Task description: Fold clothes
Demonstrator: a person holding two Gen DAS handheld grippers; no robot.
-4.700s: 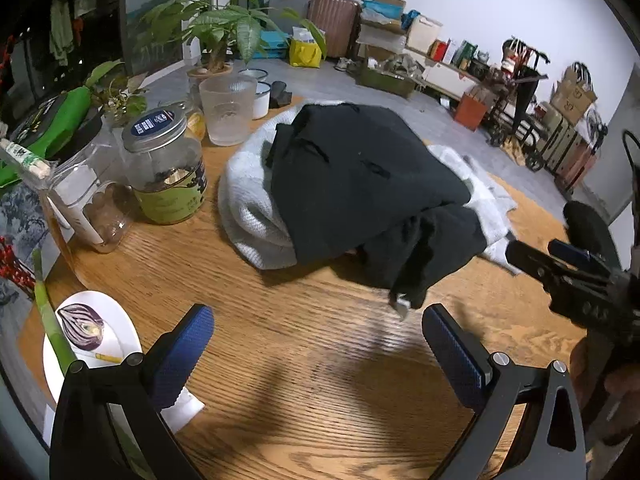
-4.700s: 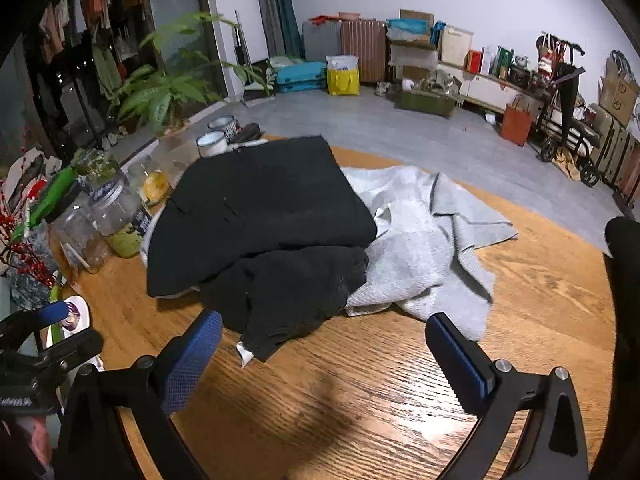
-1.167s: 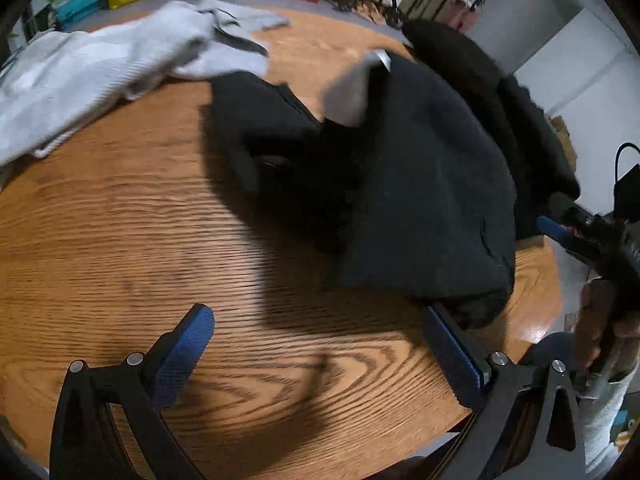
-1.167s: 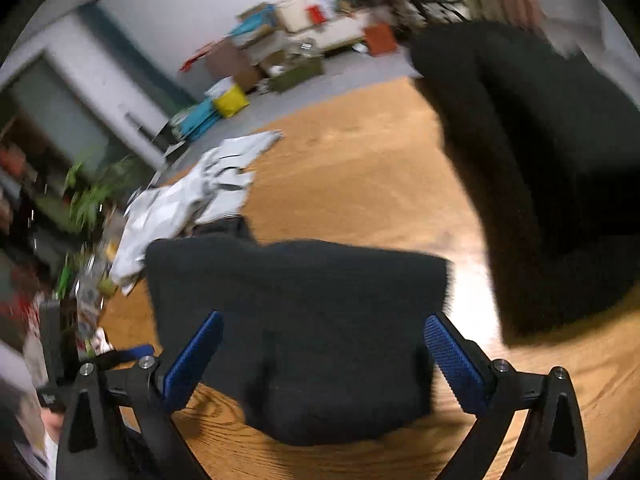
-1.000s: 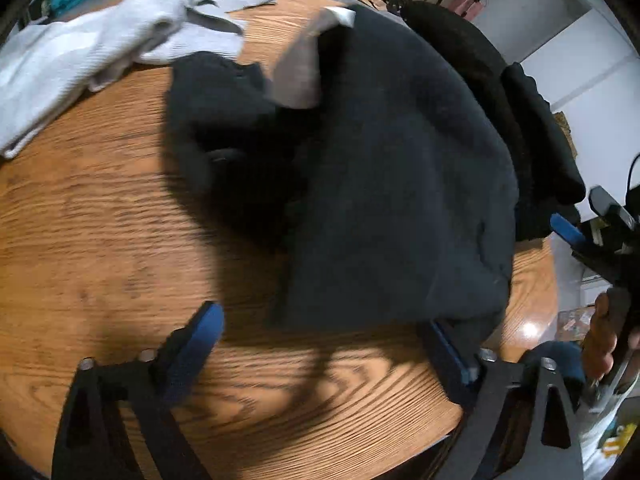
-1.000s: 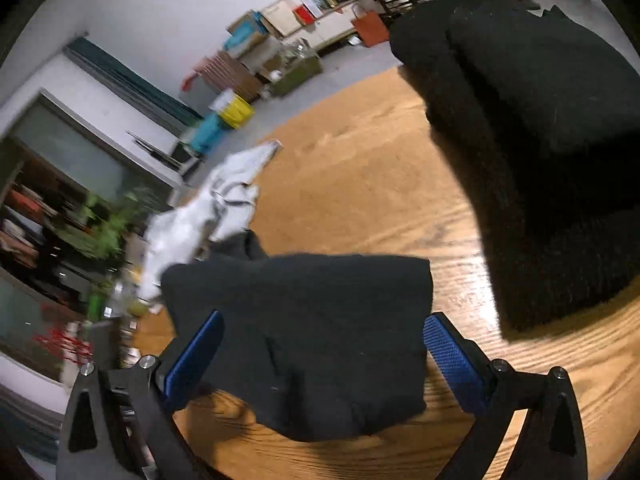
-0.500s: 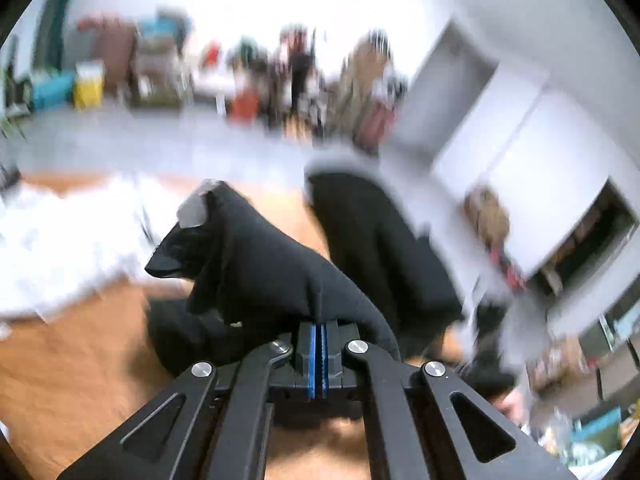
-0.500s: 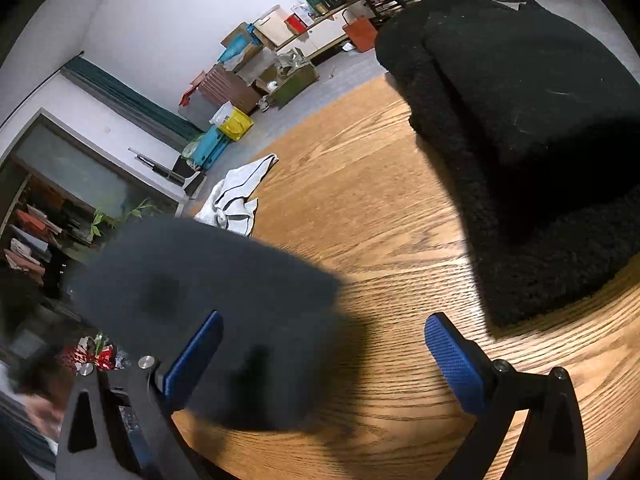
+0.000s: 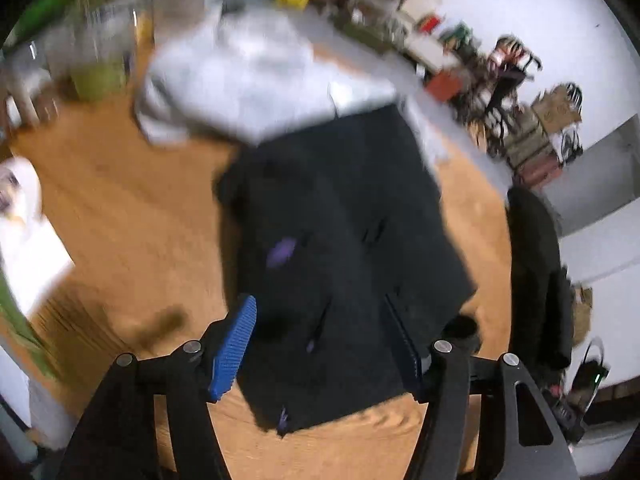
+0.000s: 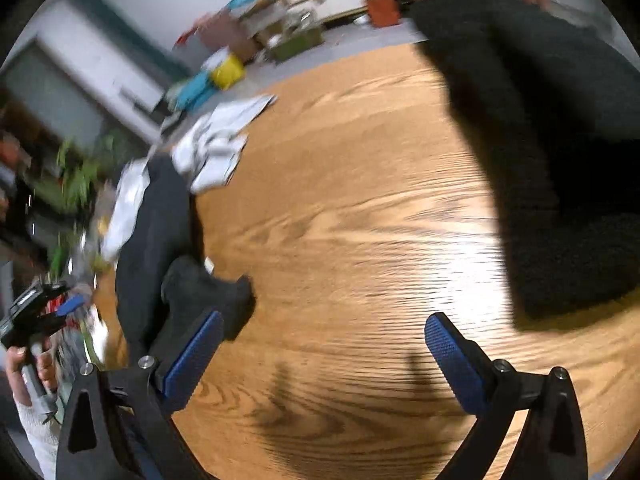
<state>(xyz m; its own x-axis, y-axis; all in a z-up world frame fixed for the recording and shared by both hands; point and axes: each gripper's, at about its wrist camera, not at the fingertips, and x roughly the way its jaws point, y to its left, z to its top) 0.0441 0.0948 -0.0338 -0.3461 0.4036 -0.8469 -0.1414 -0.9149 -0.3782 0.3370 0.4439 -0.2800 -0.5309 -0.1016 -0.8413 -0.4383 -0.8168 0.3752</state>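
Both our tongs stand wide with nothing between the blue pads. Our left gripper point(image 9: 322, 346) hangs over the black folded garment point(image 9: 340, 240), which lies flat on the round wooden table point(image 9: 120, 216), its far edge overlapping a pale grey knitted garment point(image 9: 248, 76). Our right gripper point(image 10: 320, 356) is above bare wood, with the black garment's near corner point(image 10: 200, 288) just beside its left pad. A black fleece pile point(image 10: 552, 140) rests far right. Both views are blurred.
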